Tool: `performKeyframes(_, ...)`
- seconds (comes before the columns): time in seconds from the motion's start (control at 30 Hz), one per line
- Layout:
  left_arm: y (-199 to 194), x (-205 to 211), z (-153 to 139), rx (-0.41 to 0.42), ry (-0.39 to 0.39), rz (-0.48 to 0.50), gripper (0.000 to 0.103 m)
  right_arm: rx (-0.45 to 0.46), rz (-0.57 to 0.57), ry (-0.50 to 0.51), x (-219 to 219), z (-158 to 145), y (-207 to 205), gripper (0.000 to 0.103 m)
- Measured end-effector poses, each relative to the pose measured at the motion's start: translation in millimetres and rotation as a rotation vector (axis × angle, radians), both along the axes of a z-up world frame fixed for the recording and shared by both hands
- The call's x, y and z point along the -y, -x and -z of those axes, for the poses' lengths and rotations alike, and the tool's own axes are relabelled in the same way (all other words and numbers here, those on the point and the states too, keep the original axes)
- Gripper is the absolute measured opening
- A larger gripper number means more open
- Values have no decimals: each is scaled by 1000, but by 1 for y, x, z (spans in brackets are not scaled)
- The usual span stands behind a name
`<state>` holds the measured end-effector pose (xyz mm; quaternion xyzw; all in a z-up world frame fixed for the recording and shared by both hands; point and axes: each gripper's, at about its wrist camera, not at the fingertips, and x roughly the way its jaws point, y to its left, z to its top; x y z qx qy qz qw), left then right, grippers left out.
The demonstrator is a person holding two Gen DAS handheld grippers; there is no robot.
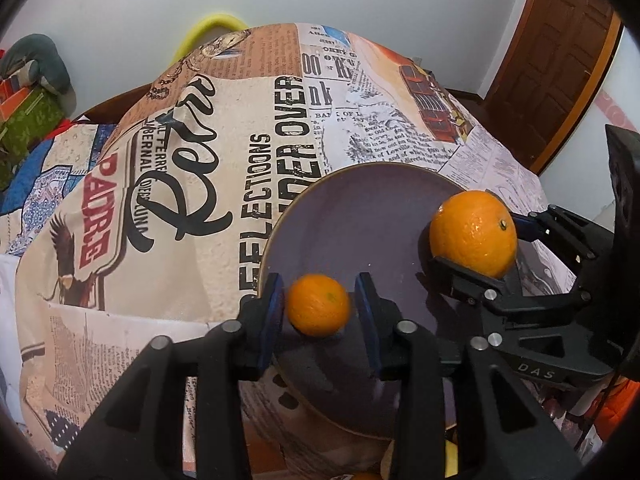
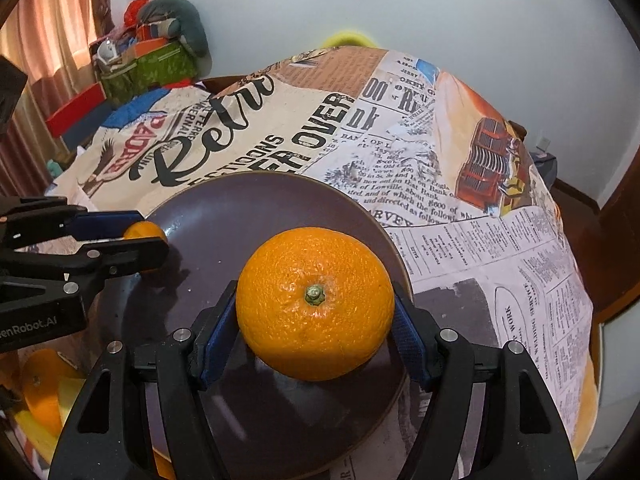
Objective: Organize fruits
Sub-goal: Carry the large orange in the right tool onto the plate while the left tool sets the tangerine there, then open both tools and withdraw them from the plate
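Blue-padded fingers [image 2: 216, 340] of the right gripper [image 2: 316, 320] are clamped on a large orange [image 2: 315, 307], one pad on each flank, stem end facing the camera. That fruit sits over the 5 o'clock part of a dark purple plate [image 2: 248, 208]. In the left wrist view the same large orange [image 1: 474, 233] shows at the plate's 3 o'clock edge, held by the right gripper [image 1: 480, 240], whose black body carries the letters "DAS".

On the left gripper [image 1: 318, 306], the fingers [image 1: 274, 312] stand slightly apart around a small orange [image 1: 319, 305]; narrow gaps show on both sides, so the pads bracket it and I cannot tell whether either touches. This small fruit is at the plate's [image 1: 360, 208] 7 o'clock rim. From the right wrist view the left gripper [image 2: 148, 236] enters at 9 o'clock, its frame printed "enRobot.AI" with the start cut off, and the small orange [image 2: 144, 232] peeks out between its tips.

Under the plate lies a newspaper-print tablecloth [image 1: 224, 168]. Readable on it: "Retro" in black script, "REFLECTIONS", "OVER", "PADRE" in red on a badge with an eagle, "BANK OF L…", "HARVEY", "WORK", and small columns of type too fine to read. A red vintage car [image 2: 486, 164] is printed at 2 o'clock. Another orange [image 2: 42, 388] lies blurred at 8 o'clock, off the plate.
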<state>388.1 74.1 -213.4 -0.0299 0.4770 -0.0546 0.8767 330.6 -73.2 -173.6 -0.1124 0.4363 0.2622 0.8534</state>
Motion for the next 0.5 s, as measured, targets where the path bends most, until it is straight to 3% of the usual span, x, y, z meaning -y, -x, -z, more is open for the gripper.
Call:
performKeyframes(0.07, 1, -2, -2, 5, 1, -13, 58, 0, -5, 4, -1, 0, 0, 67)
performKeyframes(0.2, 4, -5, -8, 22, 2, -25, 59, 3, 2, -12, 1, -6, 2, 68)
performKeyframes(0.33, 13, -7, -19, 43, 15, -35, 59, 58, 6, -13, 4, -20, 11, 79)
performKeyframes(0.5, 31, -7, -41, 89, 18, -45, 59, 126, 11, -13, 8, -42, 26, 80)
